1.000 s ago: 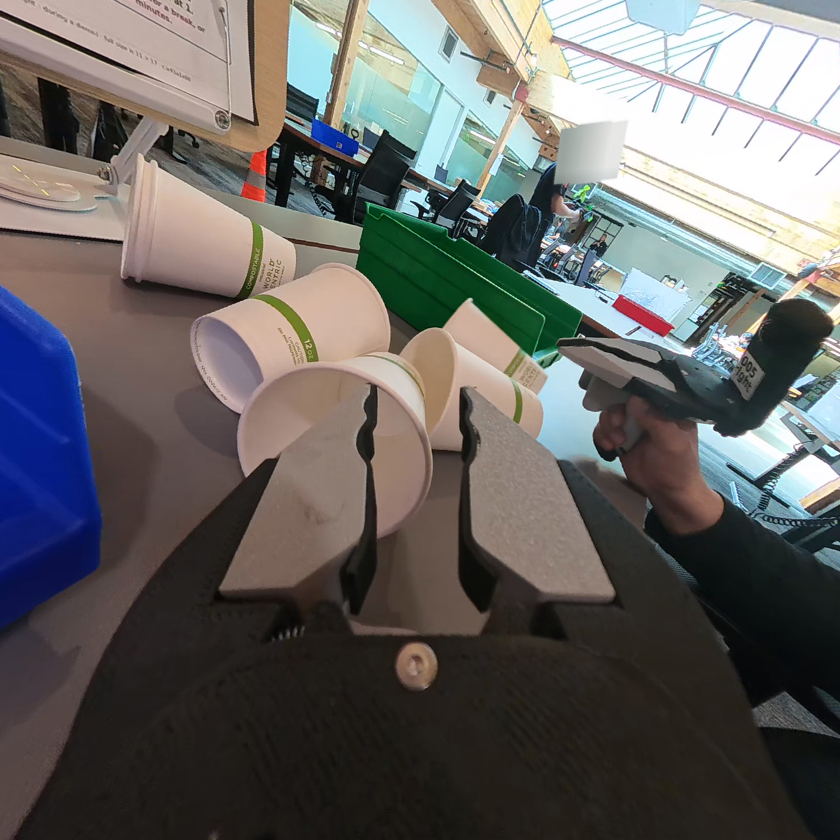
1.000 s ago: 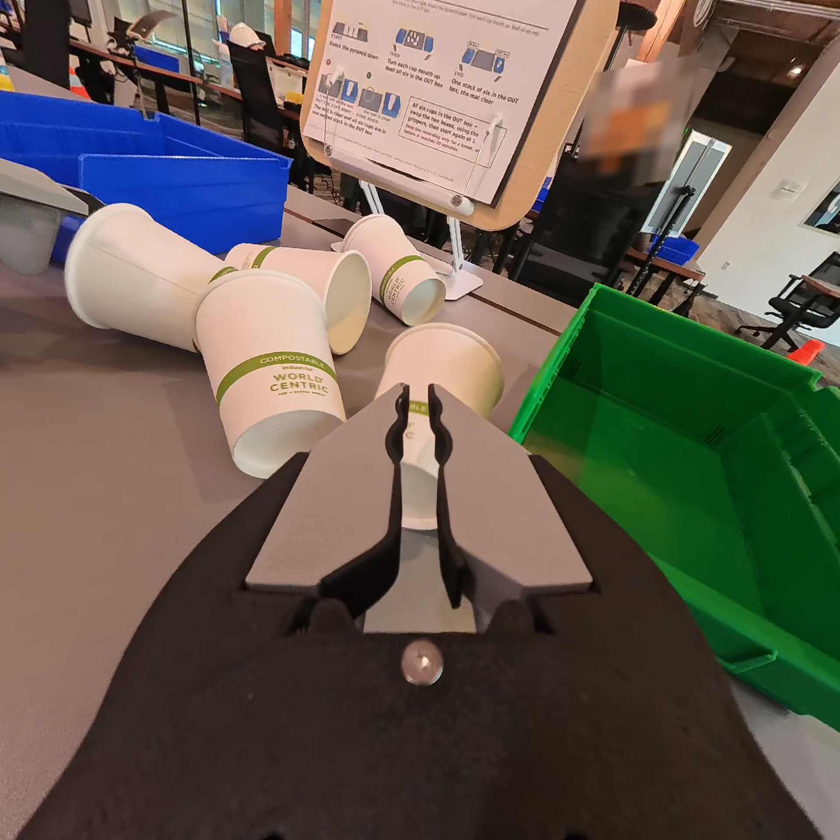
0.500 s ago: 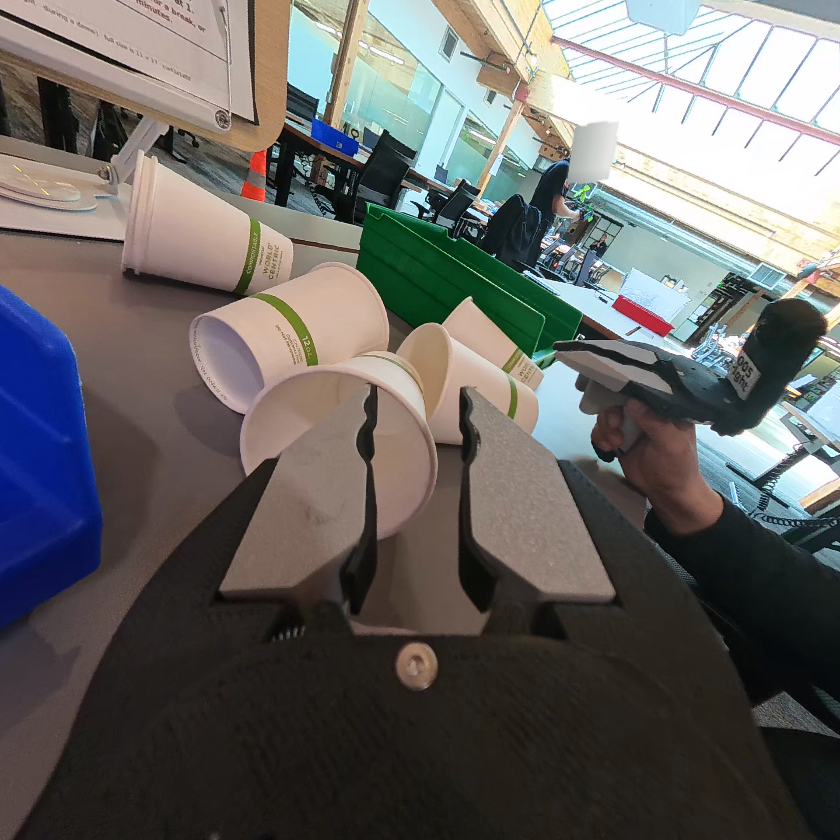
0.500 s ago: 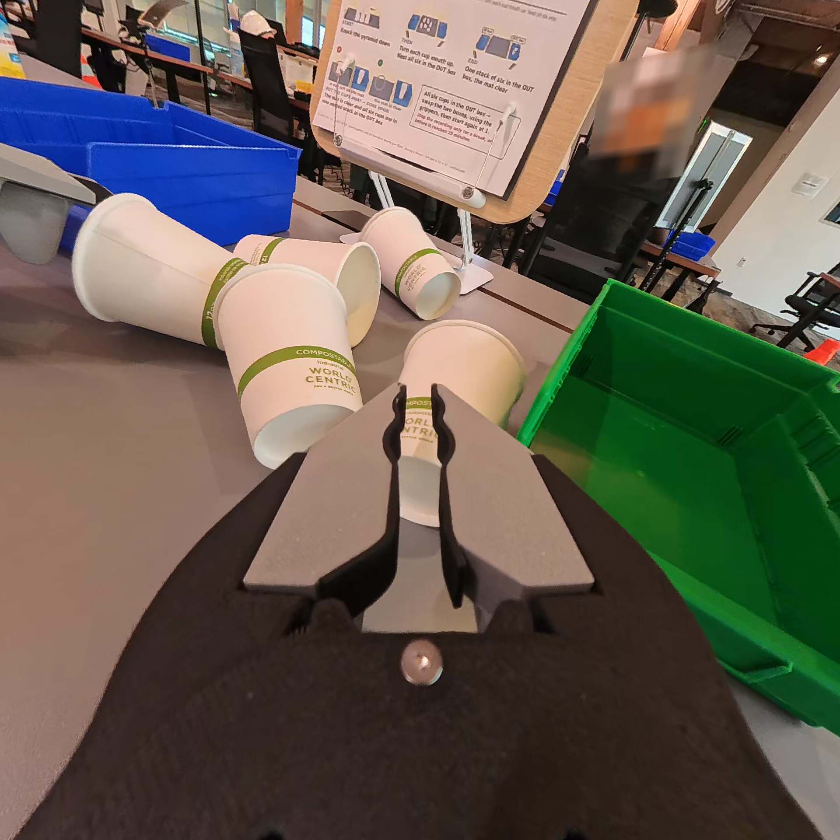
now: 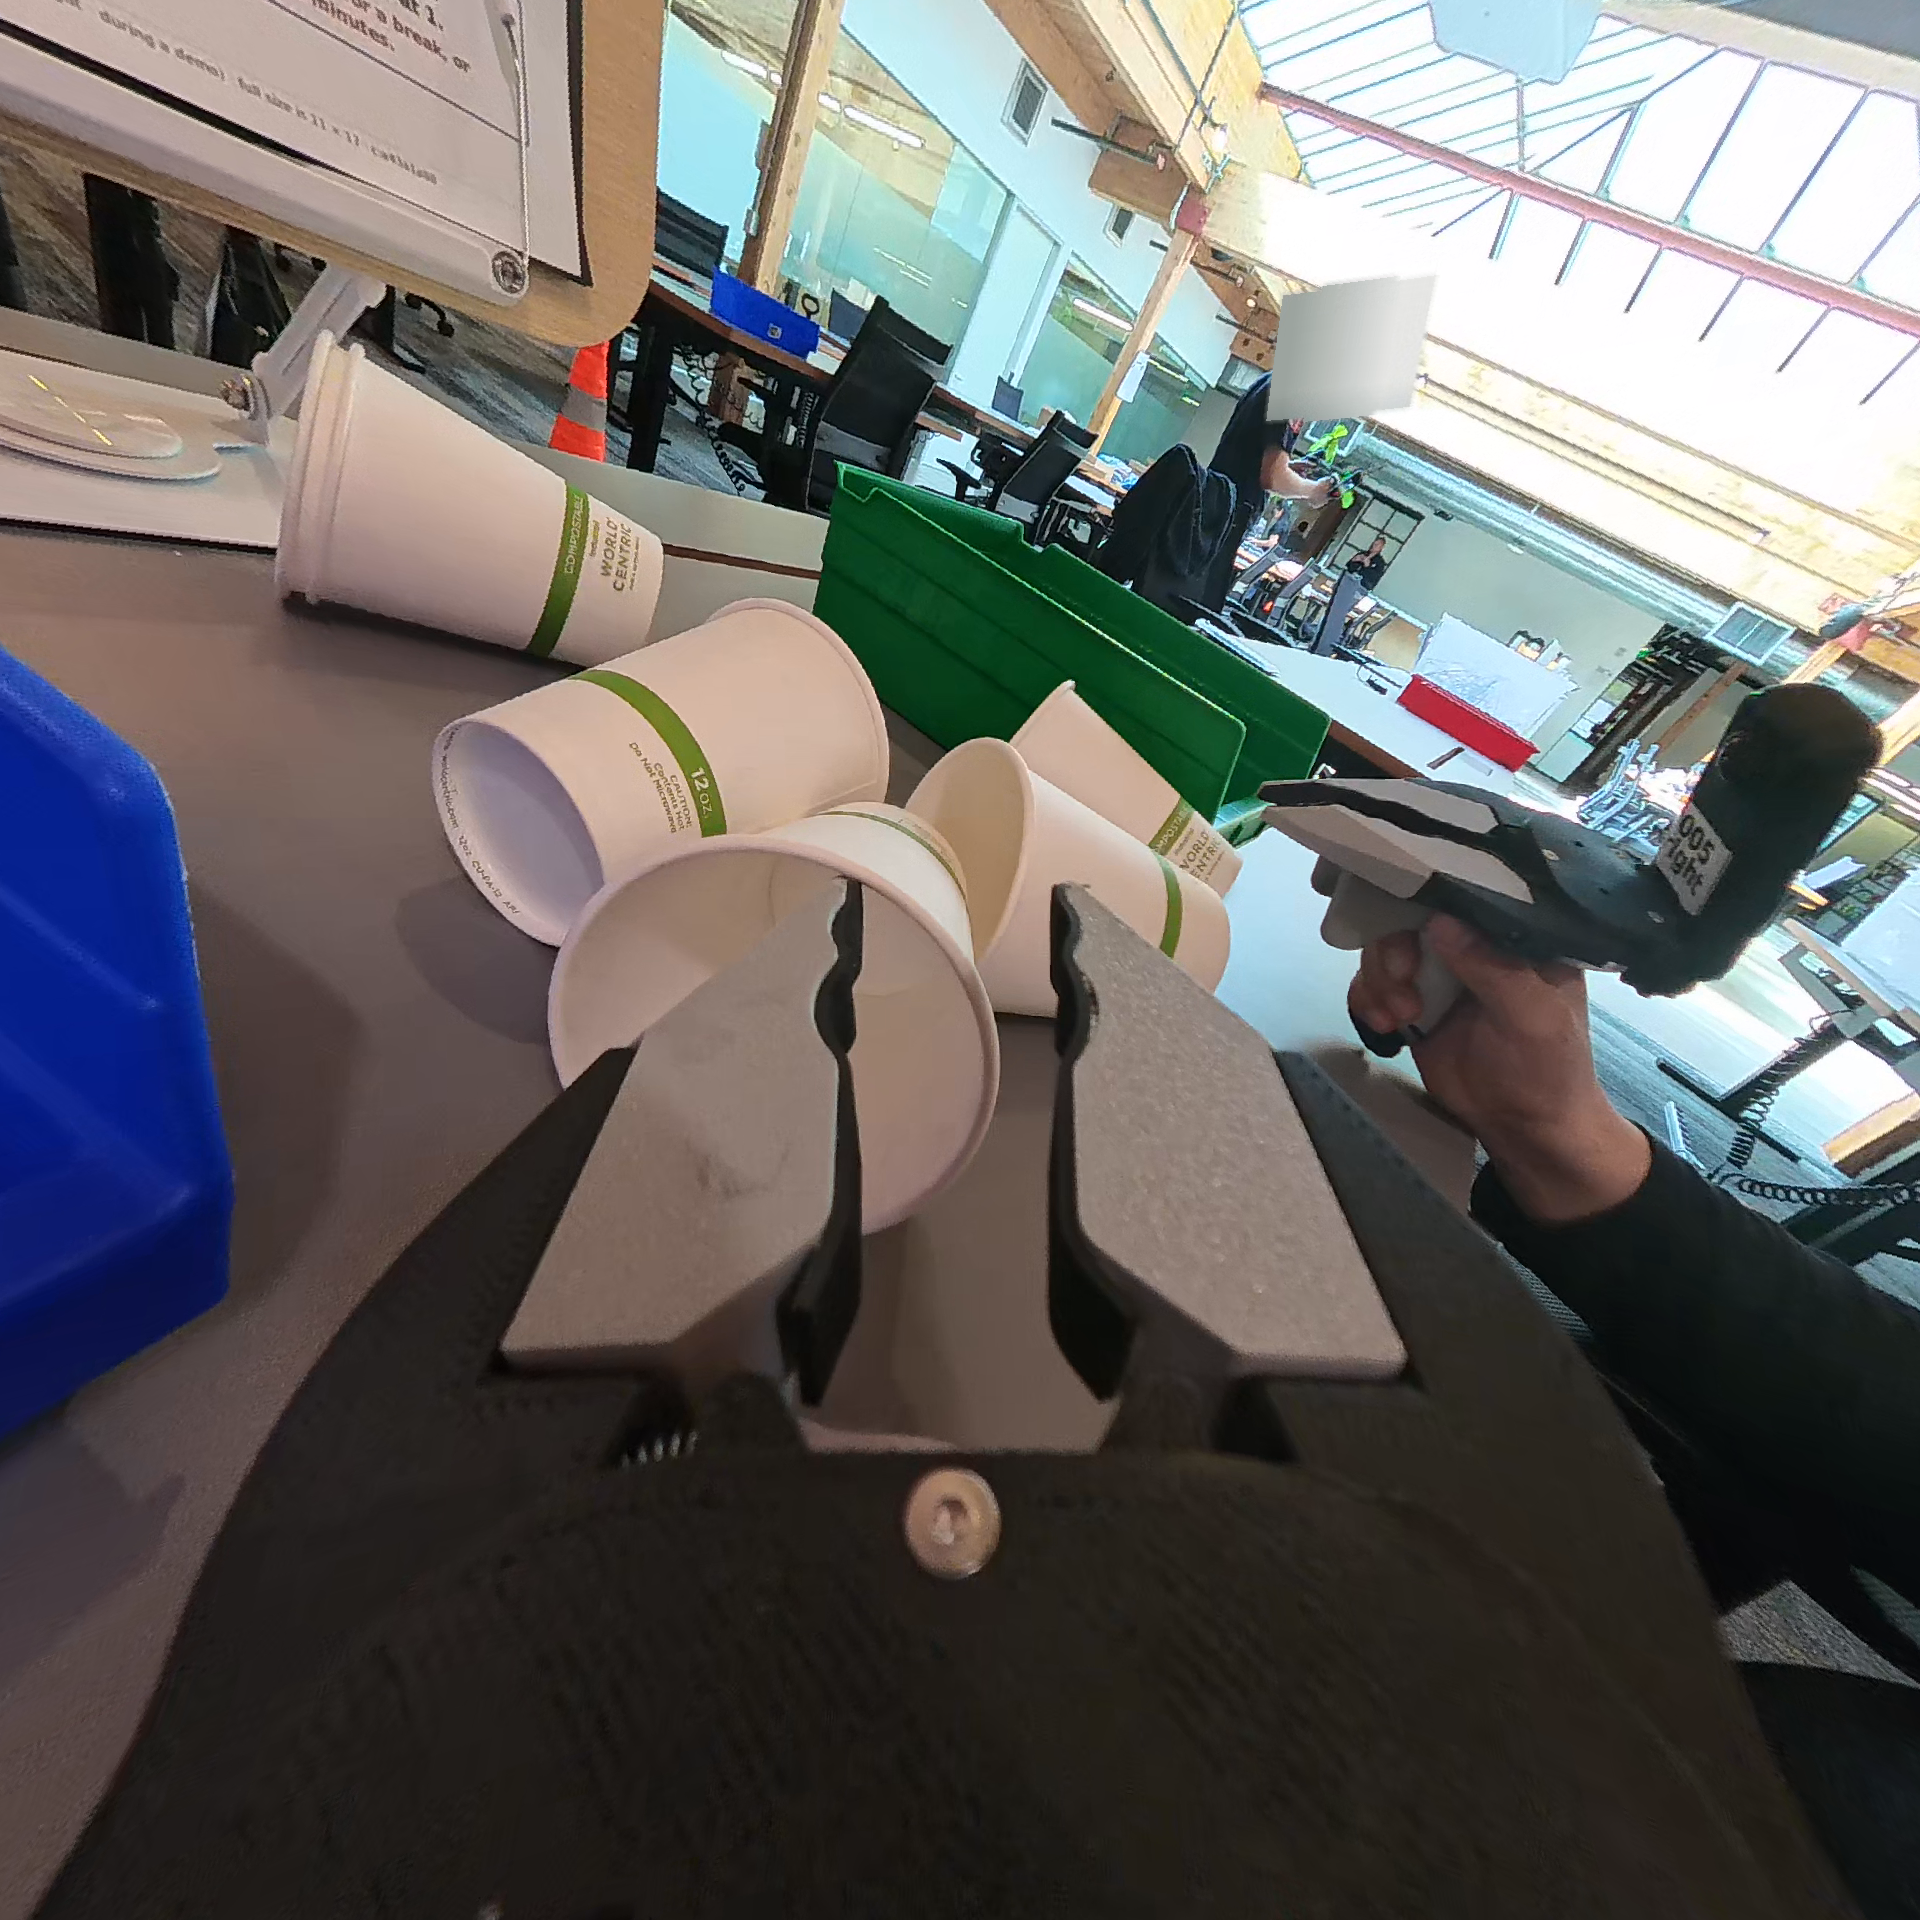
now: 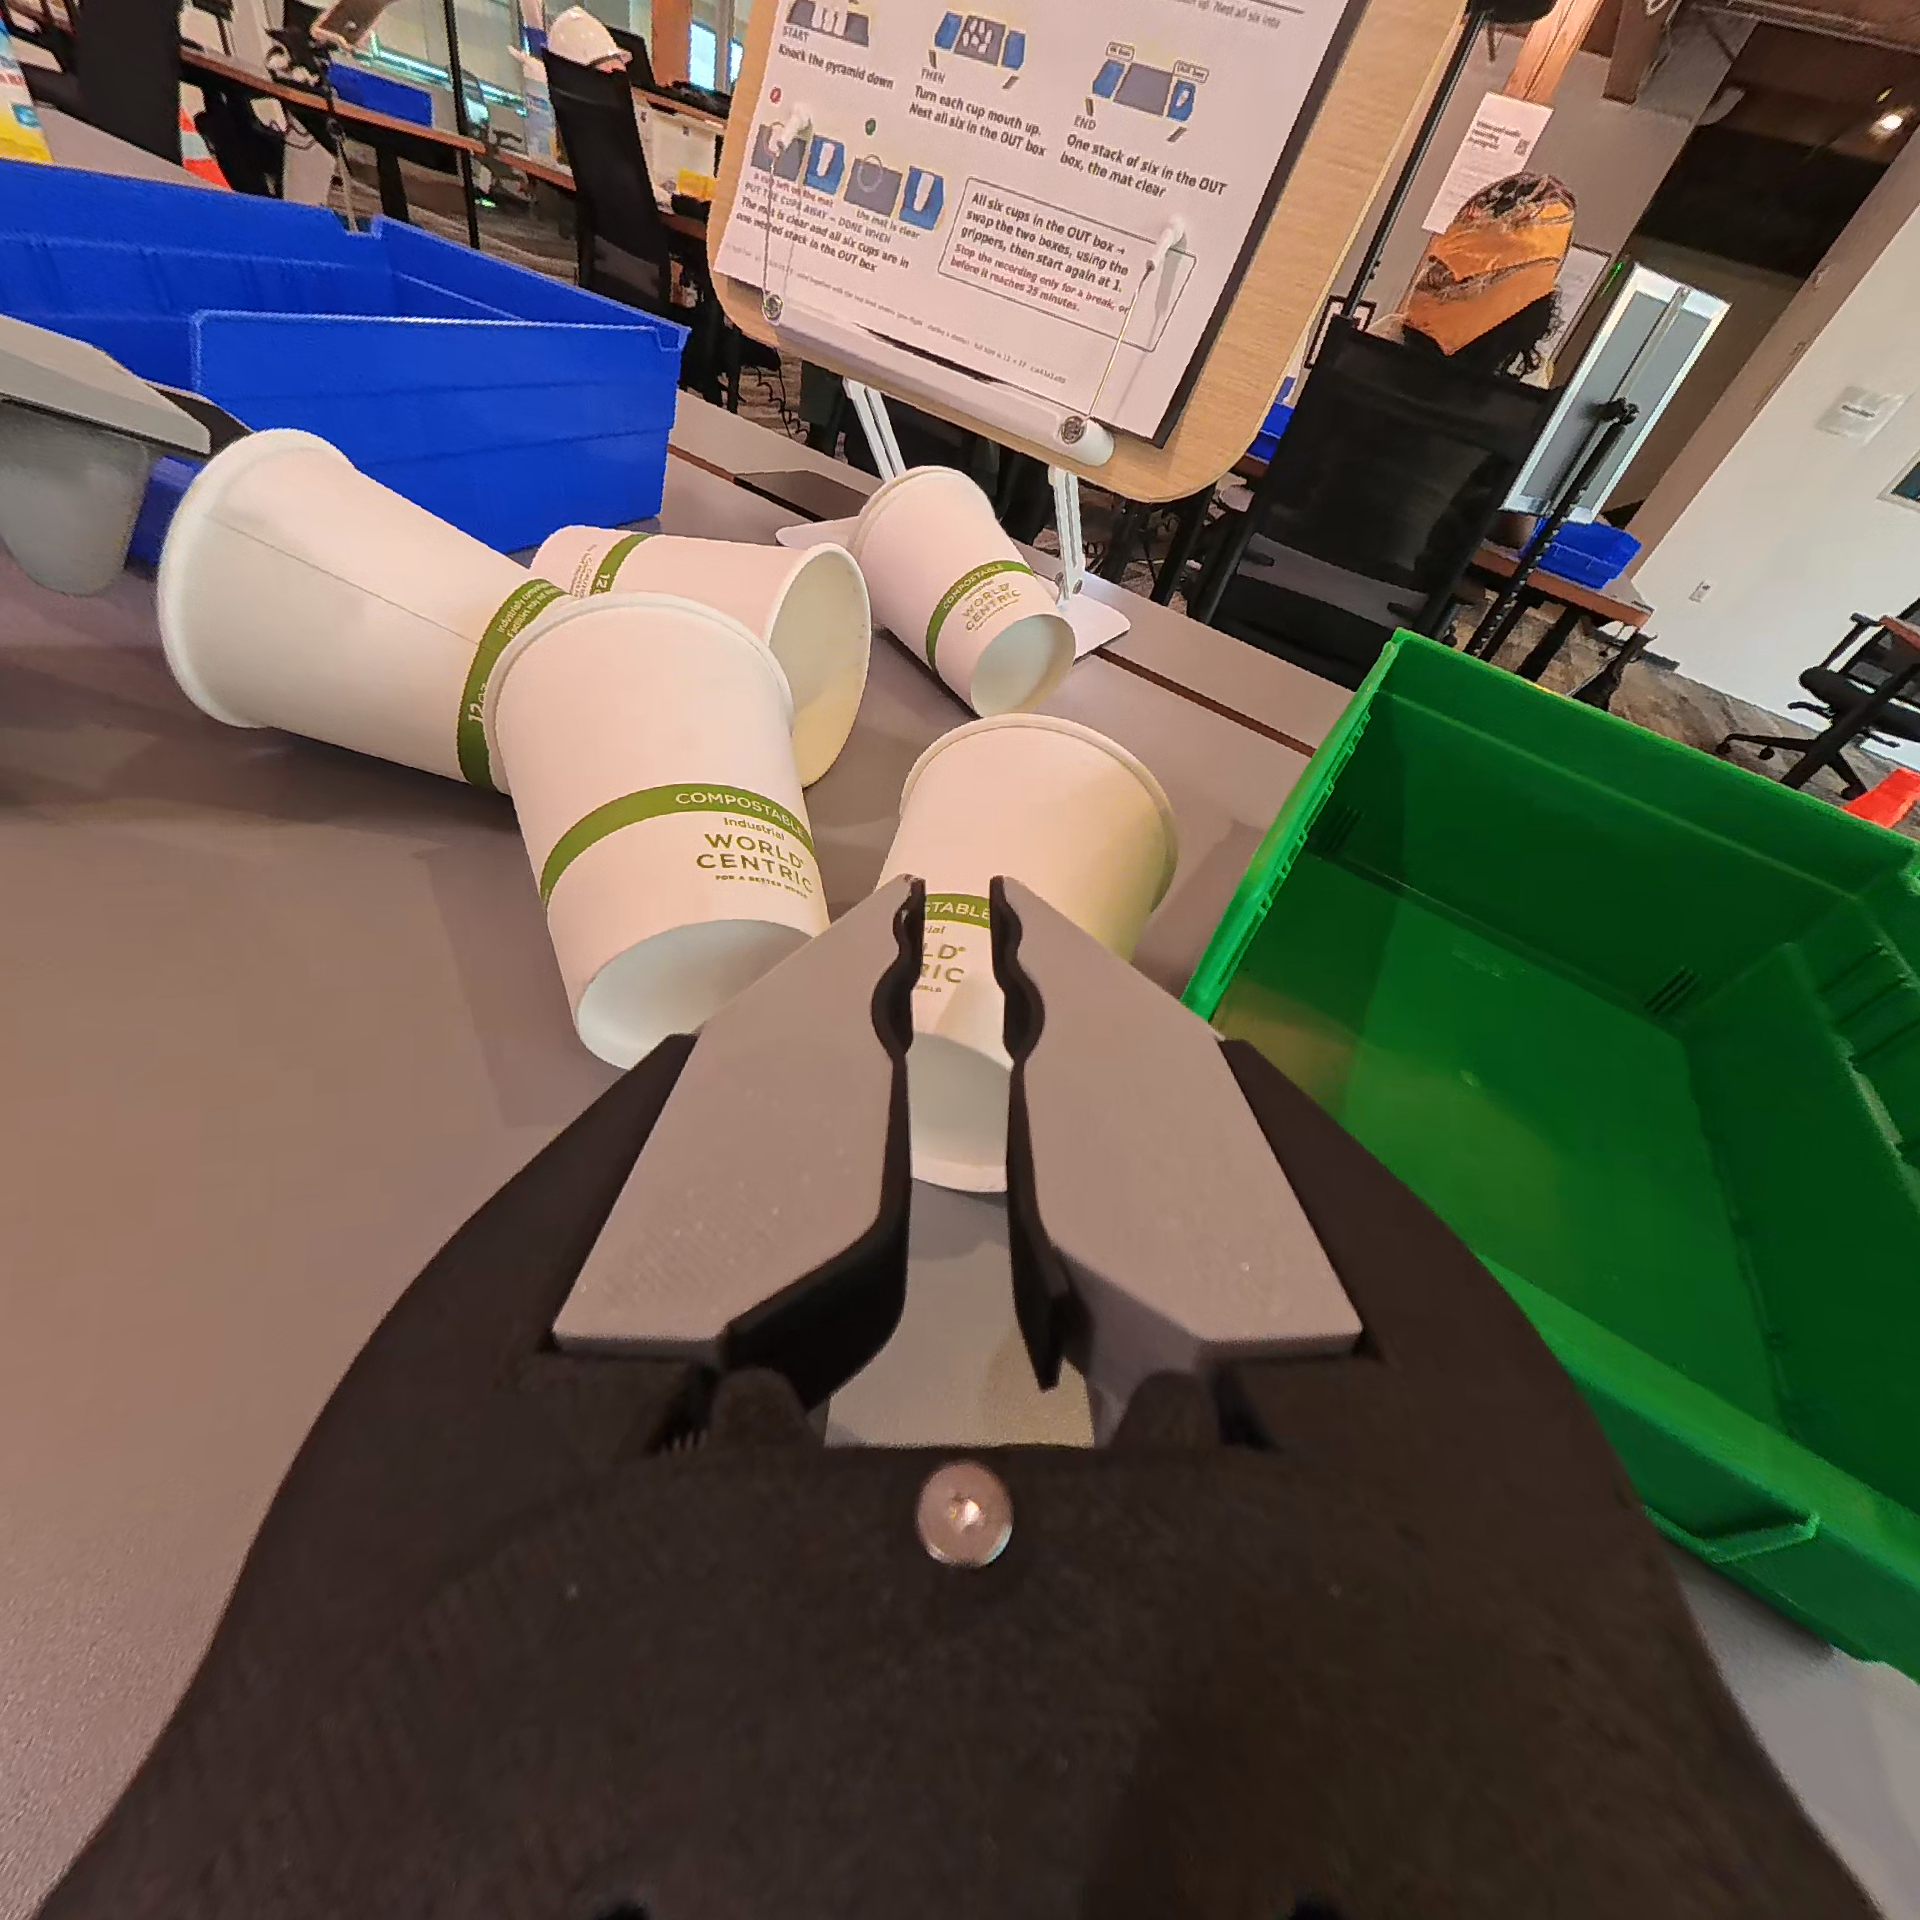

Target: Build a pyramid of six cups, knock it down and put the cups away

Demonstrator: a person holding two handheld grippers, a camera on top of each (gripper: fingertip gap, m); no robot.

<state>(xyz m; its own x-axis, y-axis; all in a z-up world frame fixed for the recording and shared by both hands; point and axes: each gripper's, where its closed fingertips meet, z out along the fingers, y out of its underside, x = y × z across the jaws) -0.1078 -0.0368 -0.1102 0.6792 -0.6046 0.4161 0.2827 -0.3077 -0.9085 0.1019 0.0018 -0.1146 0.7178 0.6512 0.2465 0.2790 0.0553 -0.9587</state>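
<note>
Several white paper cups with green bands lie toppled on the grey table. In the left wrist view my left gripper is open, low over the table. Its left finger overlaps the mouth of the nearest cup and its right finger is outside the rim. More cups lie behind it. My right gripper is empty, its jaws nearly together with a thin slit. It hovers just before the base of a lying cup, with another cup to its left. It also shows in the left wrist view, held by a hand.
An empty green bin stands to the right of the cups. A blue bin stands at the back left and shows close on the left in the left wrist view. An instruction board on a stand is behind the cups. My hands' fingertips stand some 20 cm from each other.
The right gripper has drifted a little toward the cups. The left gripper and the cups have barely moved. Neither gripper's jaw gap has changed.
</note>
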